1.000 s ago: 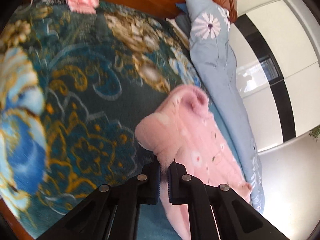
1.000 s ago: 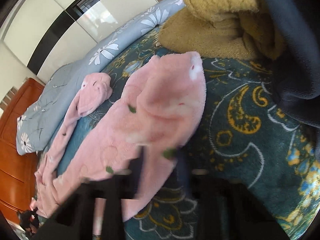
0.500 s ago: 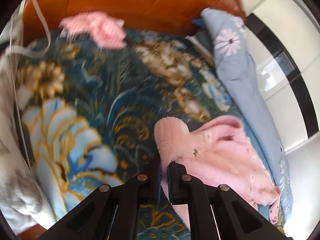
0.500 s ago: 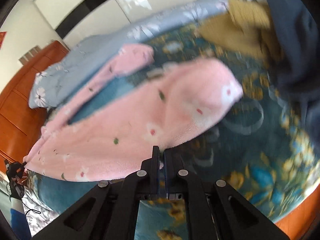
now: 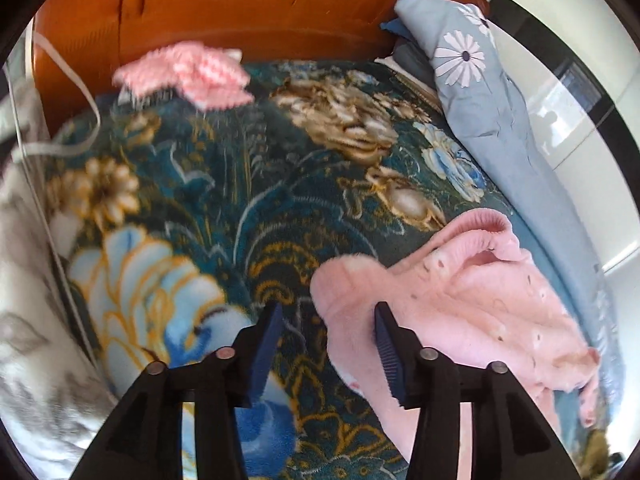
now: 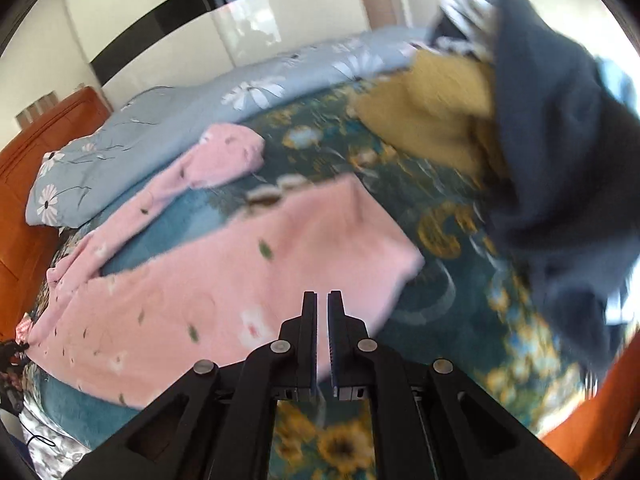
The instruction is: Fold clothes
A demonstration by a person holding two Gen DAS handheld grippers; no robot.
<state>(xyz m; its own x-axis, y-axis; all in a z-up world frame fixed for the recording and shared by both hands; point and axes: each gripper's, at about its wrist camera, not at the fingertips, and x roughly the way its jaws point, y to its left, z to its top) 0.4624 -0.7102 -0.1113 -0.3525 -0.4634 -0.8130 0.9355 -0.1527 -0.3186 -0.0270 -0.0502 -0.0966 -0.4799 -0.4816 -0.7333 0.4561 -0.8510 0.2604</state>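
Fuzzy pink flower-print fleece garment (image 6: 224, 280) spread flat on the teal floral bed blanket (image 5: 224, 200), left gripper (image 5: 326, 340) fingers apart around its corner at 1 o'clock, right gripper (image 6: 322, 312) fingers nearly together, seemingly empty.

Fuzzy pink fleece garment (image 5: 460, 304)

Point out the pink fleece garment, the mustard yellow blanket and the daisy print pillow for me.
pink fleece garment (image 6: 224, 280), right wrist view, middle of the flat body.
mustard yellow blanket (image 6: 436, 108), right wrist view, its top surface.
daisy print pillow (image 5: 460, 56), left wrist view, on the daisy.
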